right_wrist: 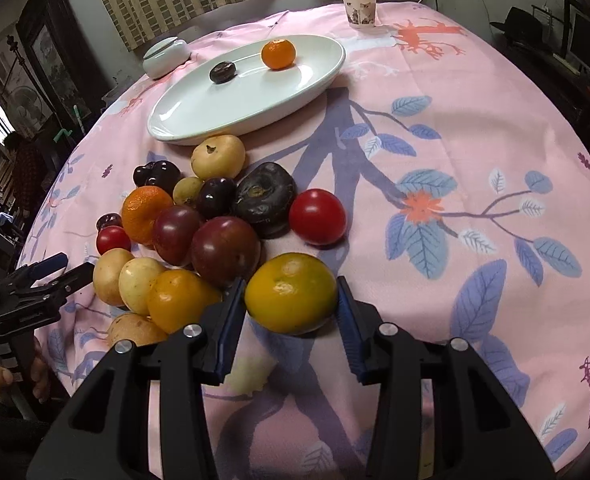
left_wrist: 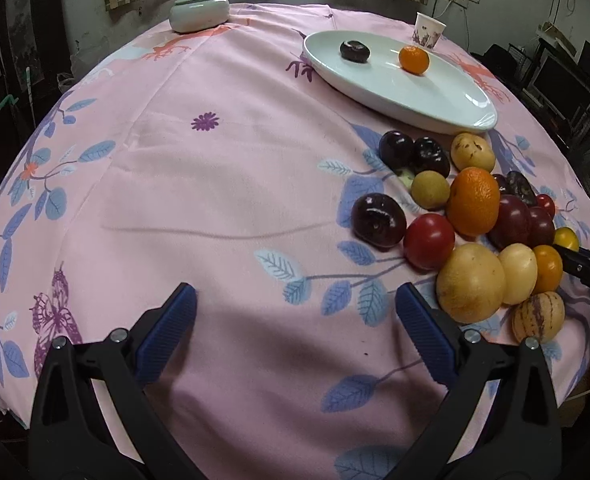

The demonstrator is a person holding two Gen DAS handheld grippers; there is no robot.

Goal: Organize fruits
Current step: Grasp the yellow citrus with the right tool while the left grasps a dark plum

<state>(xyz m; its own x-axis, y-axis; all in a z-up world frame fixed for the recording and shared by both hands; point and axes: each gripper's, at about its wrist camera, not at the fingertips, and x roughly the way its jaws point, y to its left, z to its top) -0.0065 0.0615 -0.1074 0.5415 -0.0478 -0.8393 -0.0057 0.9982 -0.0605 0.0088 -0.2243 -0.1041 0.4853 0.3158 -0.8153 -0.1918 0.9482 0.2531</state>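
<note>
A heap of fruit point(left_wrist: 475, 216) lies on the pink cloth, right of my left gripper point(left_wrist: 295, 312), which is open and empty over bare cloth. A white oval plate point(left_wrist: 447, 100) beyond the heap holds a dark plum point(left_wrist: 355, 51) and a small orange point(left_wrist: 414, 60). In the right wrist view my right gripper point(right_wrist: 291, 296) is shut on a yellow-green citrus fruit point(right_wrist: 291, 292) at the heap's near edge, with both pads touching its sides. The plate point(right_wrist: 199, 120) with the plum point(right_wrist: 223, 72) and the orange point(right_wrist: 279, 54) lies behind the heap point(right_wrist: 199, 216).
A paper cup point(left_wrist: 429, 29) point(right_wrist: 359, 7) stands past the plate. A white lidded dish point(left_wrist: 199, 12) point(right_wrist: 165, 57) sits at the table's far edge. My left gripper point(right_wrist: 61, 268) shows at the left of the right wrist view. Dark furniture surrounds the table.
</note>
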